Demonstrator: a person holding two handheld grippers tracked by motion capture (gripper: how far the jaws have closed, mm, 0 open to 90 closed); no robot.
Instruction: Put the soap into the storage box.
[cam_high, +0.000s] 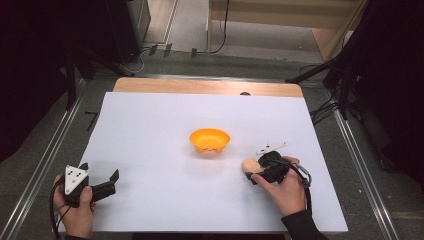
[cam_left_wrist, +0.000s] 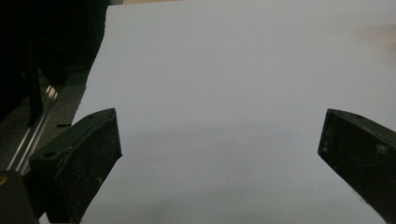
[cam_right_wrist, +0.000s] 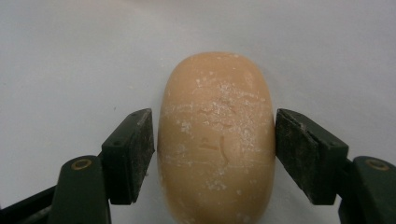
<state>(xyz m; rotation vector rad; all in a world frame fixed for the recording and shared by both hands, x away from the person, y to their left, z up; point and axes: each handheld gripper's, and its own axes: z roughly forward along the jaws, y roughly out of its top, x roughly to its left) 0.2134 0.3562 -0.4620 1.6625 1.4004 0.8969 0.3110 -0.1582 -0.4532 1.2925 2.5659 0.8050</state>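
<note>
peach-coloured and dusted with pale flecks, the oval soap bar (cam_right_wrist: 217, 140) sits squarely between the jaws of the right gripper (cam_right_wrist: 215, 149), which are pressed onto its two long sides, one pad against each flank, so the tongs are clamped on it. in the high view the soap bar (cam_high: 250, 165) lies on the white sheet (cam_high: 160, 130) toward the near right, just left of the right gripper (cam_high: 256, 172) and the right hand (cam_high: 285, 187) that holds it; whether the bar rests on the sheet or is lifted a touch is hard to judge from above.

the orange bowl (cam_high: 210, 140) stands a little farther and to the left of the soap, near but apart from it, about the middle of the sheet.

the left gripper (cam_high: 112, 180) rests near the near left corner of the sheet in the left hand (cam_high: 75, 207), pointing right and slightly far. its own view shows the left gripper (cam_left_wrist: 219, 154) with jaws spread wide apart and bare sheet between them.

open sheet runs wide on the far side and across the left half. the sheet's right edge lies not far beyond the right hand, and the near edge is close under both hands. the wooden table (cam_high: 207, 86) shows as a strip beyond the sheet's far edge.

the near end of the soap is cut off by the bottom of the right gripper view, and a faint stamped mark on its top is too worn to read. a blurred tan patch at the far right of the left gripper view cannot be made out.
</note>
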